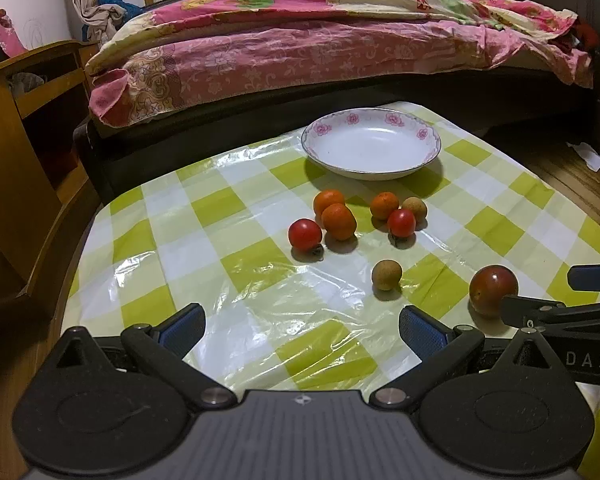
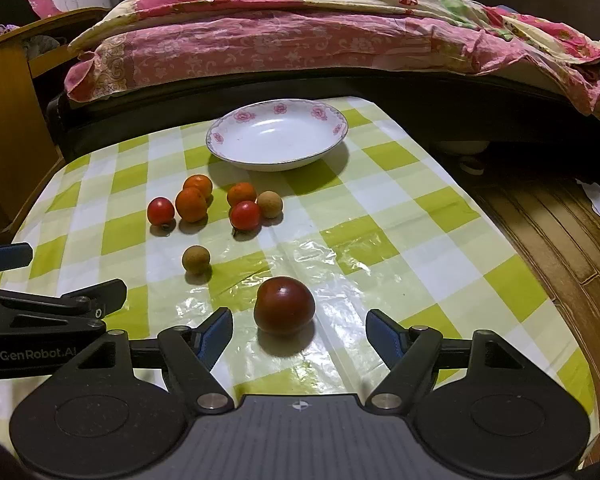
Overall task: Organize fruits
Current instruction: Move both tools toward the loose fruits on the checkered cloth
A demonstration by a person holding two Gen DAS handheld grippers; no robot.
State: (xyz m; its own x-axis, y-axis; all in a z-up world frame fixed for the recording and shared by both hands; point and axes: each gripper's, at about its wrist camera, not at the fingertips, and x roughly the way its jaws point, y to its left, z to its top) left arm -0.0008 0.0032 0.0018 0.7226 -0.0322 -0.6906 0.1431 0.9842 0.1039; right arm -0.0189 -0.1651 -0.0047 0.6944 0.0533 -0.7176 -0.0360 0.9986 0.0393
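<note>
- Just ahead of your right gripper [image 2: 300, 330], fingers spread and empty, sits the dark red tomato [image 2: 284, 305], centred between them.
- Your left gripper [image 1: 302, 326], also spread, is farther off.
- The empty floral plate [image 2: 220, 136] lies beyond.

In the left wrist view the right gripper [image 1: 572, 292] is cut off by the right edge, so only two finger ends and part of its lettering show. It covers the lower right of the dark fruit [image 1: 493, 290]. In the right wrist view the left gripper [image 2: 60, 276] runs off the left edge. The front orange [image 2: 191, 204] overlaps the orange behind [image 2: 201, 183].
</note>
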